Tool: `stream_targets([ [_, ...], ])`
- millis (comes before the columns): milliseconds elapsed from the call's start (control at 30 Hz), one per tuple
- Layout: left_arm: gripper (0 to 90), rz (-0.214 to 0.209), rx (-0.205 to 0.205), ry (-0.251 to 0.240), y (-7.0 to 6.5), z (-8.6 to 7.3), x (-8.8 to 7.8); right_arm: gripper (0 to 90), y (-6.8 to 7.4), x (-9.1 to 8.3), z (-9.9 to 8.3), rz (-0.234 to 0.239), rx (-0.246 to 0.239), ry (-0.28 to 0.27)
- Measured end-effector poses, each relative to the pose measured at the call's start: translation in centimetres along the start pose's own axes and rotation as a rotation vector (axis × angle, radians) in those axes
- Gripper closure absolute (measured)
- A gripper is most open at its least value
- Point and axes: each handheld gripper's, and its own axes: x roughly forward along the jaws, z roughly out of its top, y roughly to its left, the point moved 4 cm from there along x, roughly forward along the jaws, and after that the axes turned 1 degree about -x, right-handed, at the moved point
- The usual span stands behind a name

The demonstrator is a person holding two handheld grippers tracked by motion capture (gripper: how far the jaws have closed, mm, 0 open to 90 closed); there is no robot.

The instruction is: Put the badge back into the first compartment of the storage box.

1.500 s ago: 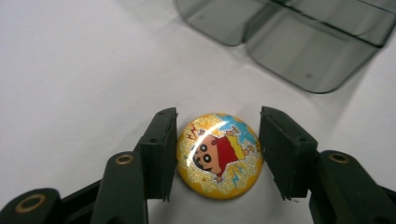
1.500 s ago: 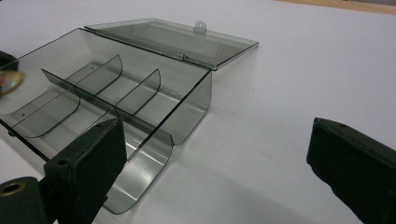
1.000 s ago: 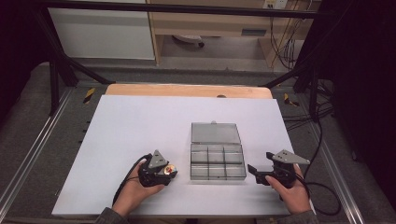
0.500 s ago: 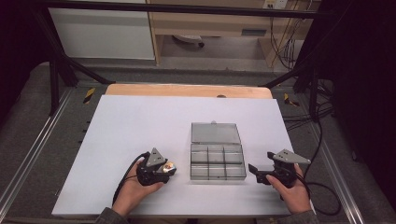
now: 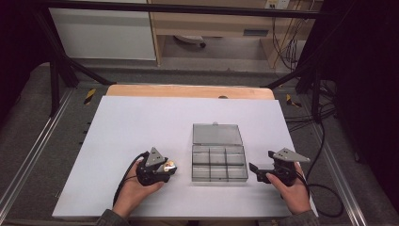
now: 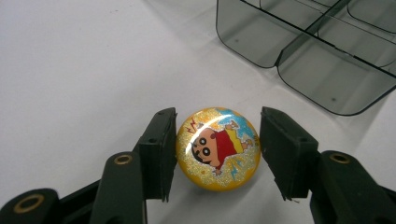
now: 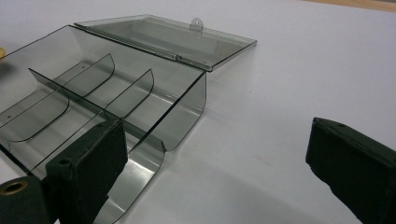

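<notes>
A round yellow glitter badge (image 6: 217,148) with a cartoon figure lies on the white table top (image 5: 141,127). My left gripper (image 6: 218,149) is shut on it, one pad against each side. In the high view the left gripper (image 5: 170,167) sits just left of a smoky clear compartment box (image 5: 219,162). The box's compartments are empty and its lid (image 5: 217,134) lies open flat behind it. My right gripper (image 5: 254,169) rests just right of the box's front corner. Its jaws stand wide open in the right gripper view (image 7: 215,163), with nothing between them and the box (image 7: 107,93) to their left.
The box's near corner (image 6: 317,51) lies a short way beyond the badge. A wooden strip (image 5: 188,91) runs along the table's far edge. Metal rails (image 5: 28,160) flank both sides. Cables (image 5: 324,188) trail off to the right. Bare white surface stretches to the left and behind the box.
</notes>
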Motion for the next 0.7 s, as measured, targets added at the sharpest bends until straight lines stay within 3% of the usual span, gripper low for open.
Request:
stream_targets([
  [133,47.1,0.006,-0.002,-0.035,0.1,0.3,-0.4,5.3,-0.3,0.6,0.3,-0.003,0.001,-0.002],
  [233,47.1,0.012,-0.013,-0.05,0.3,0.5,-0.6,5.1,-1.0,0.8,0.3,-0.009,0.029,-0.01],
  [400,47.1,0.024,-0.013,-0.054,0.5,0.6,-0.7,5.6,-1.9,0.8,0.3,-0.023,0.05,-0.021],
  [600,47.1,0.027,-0.01,-0.064,0.5,0.6,-0.9,5.7,-2.2,2.0,0.4,-0.036,0.03,0.005],
  [700,47.1,0.026,-0.006,-0.066,0.3,0.7,-1.0,5.6,-2.7,2.2,0.9,-0.052,0.043,-0.007],
])
